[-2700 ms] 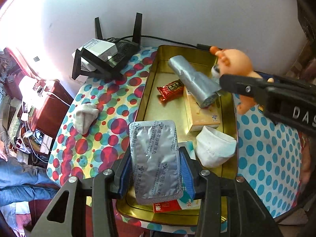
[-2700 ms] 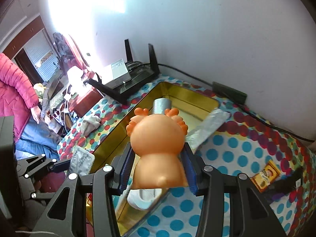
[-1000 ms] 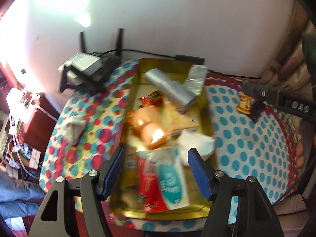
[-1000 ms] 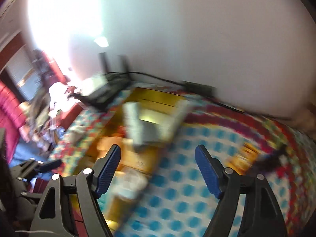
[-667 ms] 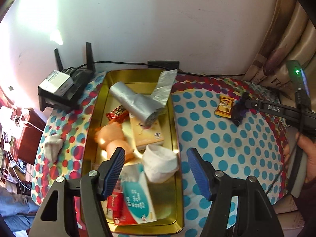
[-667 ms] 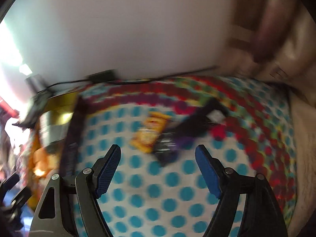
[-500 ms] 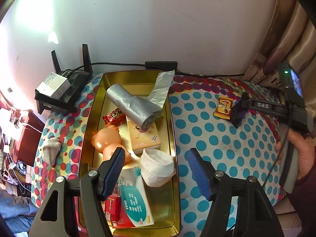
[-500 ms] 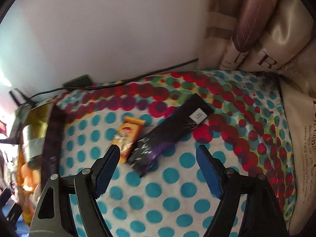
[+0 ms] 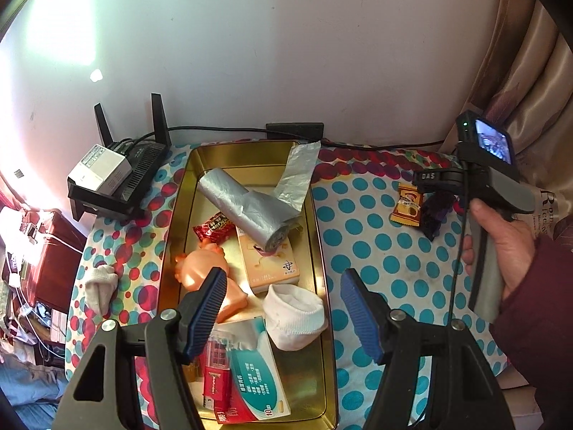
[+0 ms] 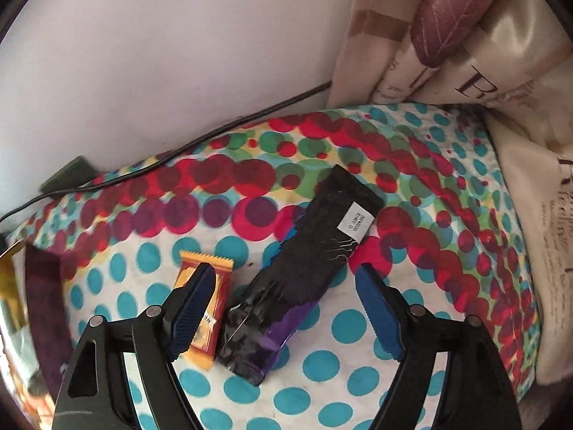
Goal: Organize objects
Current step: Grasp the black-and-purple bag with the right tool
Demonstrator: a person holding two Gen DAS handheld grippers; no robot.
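tray point(image 9: 318, 251): left on table | snack packet point(image 10: 204, 304): right of tray, touching dark package point(image 10: 297, 286)

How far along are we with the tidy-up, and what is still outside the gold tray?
Done: the gold tray already holds the orange doll, grey bag roll, a white sock and boxes. In hand: nothing; the left gripper is open above the tray, and the right gripper is open over the black packet and orange snack. Left: those two, plus the other sock on the cloth.
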